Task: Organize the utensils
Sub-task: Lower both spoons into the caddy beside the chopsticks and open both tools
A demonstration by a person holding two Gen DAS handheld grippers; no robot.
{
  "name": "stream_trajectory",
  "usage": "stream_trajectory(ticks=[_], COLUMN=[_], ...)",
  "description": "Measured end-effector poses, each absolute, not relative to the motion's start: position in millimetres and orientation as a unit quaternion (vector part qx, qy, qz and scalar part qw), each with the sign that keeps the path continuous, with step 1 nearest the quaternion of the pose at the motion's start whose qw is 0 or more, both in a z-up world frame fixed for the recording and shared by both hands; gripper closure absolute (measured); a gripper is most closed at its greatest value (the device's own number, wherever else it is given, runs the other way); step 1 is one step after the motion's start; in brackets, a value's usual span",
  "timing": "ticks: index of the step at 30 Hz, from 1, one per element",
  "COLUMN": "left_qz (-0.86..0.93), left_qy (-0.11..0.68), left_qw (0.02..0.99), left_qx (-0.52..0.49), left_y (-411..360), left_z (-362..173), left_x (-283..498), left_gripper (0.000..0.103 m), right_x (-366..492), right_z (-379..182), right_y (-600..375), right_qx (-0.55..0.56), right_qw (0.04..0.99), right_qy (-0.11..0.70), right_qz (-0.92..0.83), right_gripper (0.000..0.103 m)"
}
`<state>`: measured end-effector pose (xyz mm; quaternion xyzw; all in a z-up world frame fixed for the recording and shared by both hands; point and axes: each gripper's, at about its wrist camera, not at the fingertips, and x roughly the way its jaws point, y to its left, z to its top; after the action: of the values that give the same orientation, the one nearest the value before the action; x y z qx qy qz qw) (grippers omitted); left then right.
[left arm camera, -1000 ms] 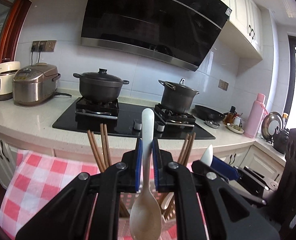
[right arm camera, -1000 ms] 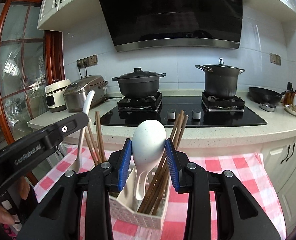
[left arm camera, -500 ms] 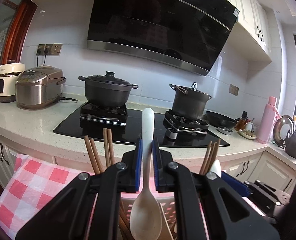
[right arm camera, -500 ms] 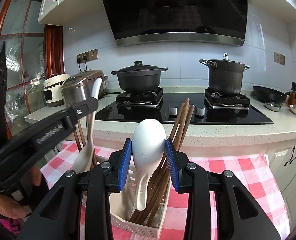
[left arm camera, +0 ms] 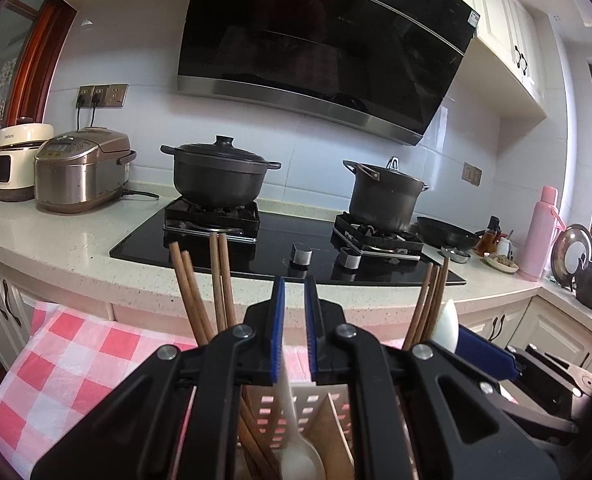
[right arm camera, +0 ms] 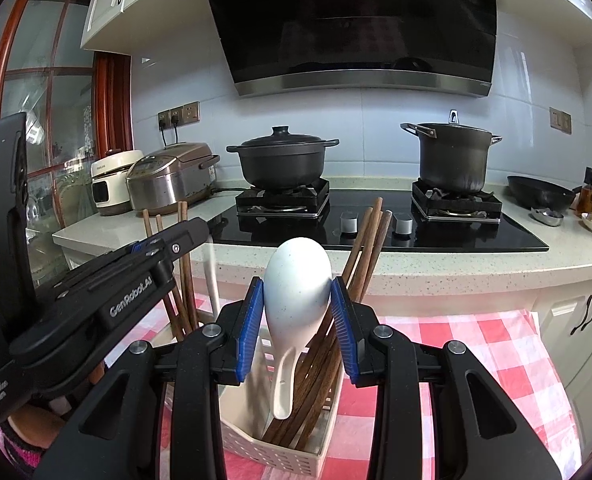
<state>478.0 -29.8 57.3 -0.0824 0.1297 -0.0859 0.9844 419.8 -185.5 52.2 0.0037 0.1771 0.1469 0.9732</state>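
A white perforated utensil holder point(right arm camera: 280, 446) stands on a red checked cloth, with wooden chopsticks point(right arm camera: 365, 248) upright in it. My right gripper point(right arm camera: 297, 308) is shut on the bowl of a white spoon point(right arm camera: 296, 280), handle down over the holder. My left gripper point(left arm camera: 294, 312) is open a little; a second white spoon point(left arm camera: 296, 440) has slid down below its pads into the holder point(left arm camera: 315, 400), bowl down. Chopsticks point(left arm camera: 200, 292) stand at its left and more chopsticks point(left arm camera: 429, 300) at its right. The left gripper also shows in the right wrist view point(right arm camera: 164, 248).
The red checked cloth point(right arm camera: 495, 344) covers the table. Behind is a counter with a black hob point(left arm camera: 288, 240), two dark pots point(left arm camera: 220, 172), a rice cooker point(left arm camera: 80, 168), a pan point(right arm camera: 539, 196) and a pink flask point(left arm camera: 543, 236).
The left gripper's jaws have parted and its spoon has dropped from between the pads into the holder. The right gripper still holds its spoon, now slightly lower over the holder.
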Motion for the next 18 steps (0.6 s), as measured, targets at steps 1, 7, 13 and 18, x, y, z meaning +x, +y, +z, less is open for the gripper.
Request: stream_trajectory(ticks=[1,7,13,18], left_qz=[-0.086,-0.082,-0.072,-0.066], left_qy=[0.131,0.135,0.131,0.131], left_qw=[0.984,0.984,0.984,0.984], left_qx=[-0.082,-0.085,-0.093,-0.1], left_y=[-29.7,-24.5,-13.8,-3.9], left_z=[55.8,51.9,50.6,50.1], left_x=[476.3,466.2,453.1,444.8], left_gripper=[0.093,0.093,0.077,0.073], right_x=[419.2,415.1,417.2,422.9], right_z=[51.2,48.6,43.7,39.3], right_y=[-185.0,-182.2,-177.8,-176.3], right_qx=[0.003,-0.001,-0.003,-0.005], right_qw=[0.973,0.972,0.971,0.97], right_qy=[0.178,0.182,0.188,0.193], right_qz=[0.146,0.148,0.149,0.15], right_gripper=[0.069,0.069,0.069,0.069])
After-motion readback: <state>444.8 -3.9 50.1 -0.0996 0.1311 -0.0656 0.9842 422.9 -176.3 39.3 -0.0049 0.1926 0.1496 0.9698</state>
